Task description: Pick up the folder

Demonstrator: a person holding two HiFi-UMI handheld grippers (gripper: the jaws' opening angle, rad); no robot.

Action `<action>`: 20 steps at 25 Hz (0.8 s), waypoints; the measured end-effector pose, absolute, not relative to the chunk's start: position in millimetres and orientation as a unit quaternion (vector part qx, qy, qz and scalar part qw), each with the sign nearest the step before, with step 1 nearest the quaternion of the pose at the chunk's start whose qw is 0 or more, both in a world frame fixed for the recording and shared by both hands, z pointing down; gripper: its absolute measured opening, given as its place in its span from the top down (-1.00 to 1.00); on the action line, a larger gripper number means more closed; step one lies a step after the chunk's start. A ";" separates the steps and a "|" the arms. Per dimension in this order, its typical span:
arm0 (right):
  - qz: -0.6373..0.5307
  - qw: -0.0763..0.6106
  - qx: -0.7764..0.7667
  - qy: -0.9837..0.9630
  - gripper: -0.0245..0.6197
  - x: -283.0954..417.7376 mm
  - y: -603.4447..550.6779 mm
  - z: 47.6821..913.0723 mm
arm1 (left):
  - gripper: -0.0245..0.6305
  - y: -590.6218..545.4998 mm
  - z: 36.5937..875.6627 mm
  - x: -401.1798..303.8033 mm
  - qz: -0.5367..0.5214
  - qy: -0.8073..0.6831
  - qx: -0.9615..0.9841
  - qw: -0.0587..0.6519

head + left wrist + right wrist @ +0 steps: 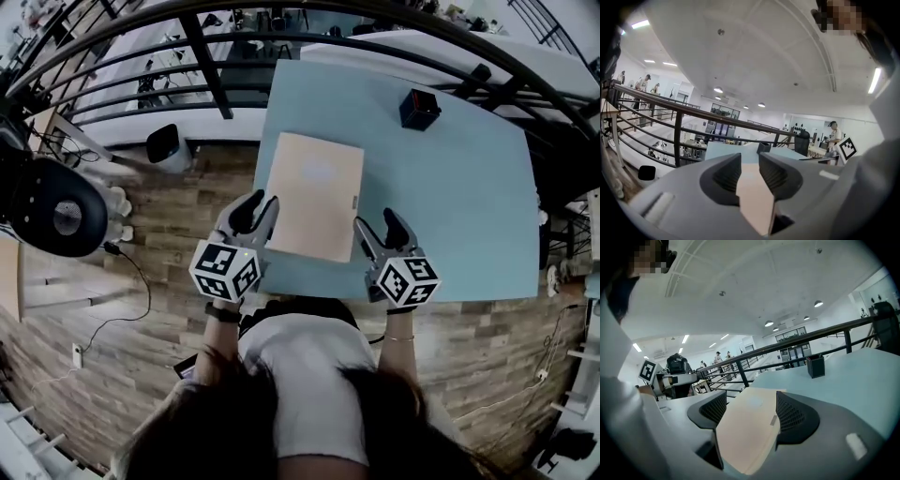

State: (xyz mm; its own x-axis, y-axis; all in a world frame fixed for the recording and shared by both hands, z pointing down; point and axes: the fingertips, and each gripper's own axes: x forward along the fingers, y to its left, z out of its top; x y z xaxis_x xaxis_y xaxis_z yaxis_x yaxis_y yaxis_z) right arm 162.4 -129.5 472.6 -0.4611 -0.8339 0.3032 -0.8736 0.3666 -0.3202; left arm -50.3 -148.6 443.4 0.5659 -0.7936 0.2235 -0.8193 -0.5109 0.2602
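**Grippers.** The left gripper (261,202) had its jaws partly apart, clamped on nothing. In its own view (749,159) the folder (754,201) showed through the gap, with neither pad pressing on it. The right gripper (375,218) had its jaws wide apart and was also empty. Its view (751,397) showed the folder (745,432) between the jaws, nearer the left jaw.

**Folder.** The tan folder (314,192) lay flat and closed on the table (450,206). The left gripper was at its near left corner and the right gripper just beside its near right corner. Both grippers pointed away from the person, across the table.

**Container.** A black box (419,108) stood well beyond the right gripper, near the table's far edge and apart from the folder. Its contents could not be made out in any view.

**Differences between views.**
- The head view alone showed the whole folder outline, both marker cubes, the wood floor and a black chair (56,216) out to the left of the left gripper.
- The gripper views alone showed the ceiling lights and people standing beyond the railing (825,333).
- The left gripper view showed the box (763,147) ahead, past the folder.
- The right gripper view showed the box (815,366) ahead and to the right.
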 end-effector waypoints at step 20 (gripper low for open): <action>0.256 0.034 0.508 -0.822 -0.09 172.7 -163.0 476.4 | 0.54 -185.6 451.7 -42.8 0.055 -0.466 0.863 0.187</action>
State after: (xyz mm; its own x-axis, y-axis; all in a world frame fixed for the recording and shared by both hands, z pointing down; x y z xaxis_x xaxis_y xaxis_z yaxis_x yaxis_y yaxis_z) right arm 172.7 -163.0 476.4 -0.4812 -0.8175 0.3164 -0.8528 0.3529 -0.3849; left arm -42.8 -185.6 451.7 0.5602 -0.7833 0.2695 -0.8245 -0.4961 0.2722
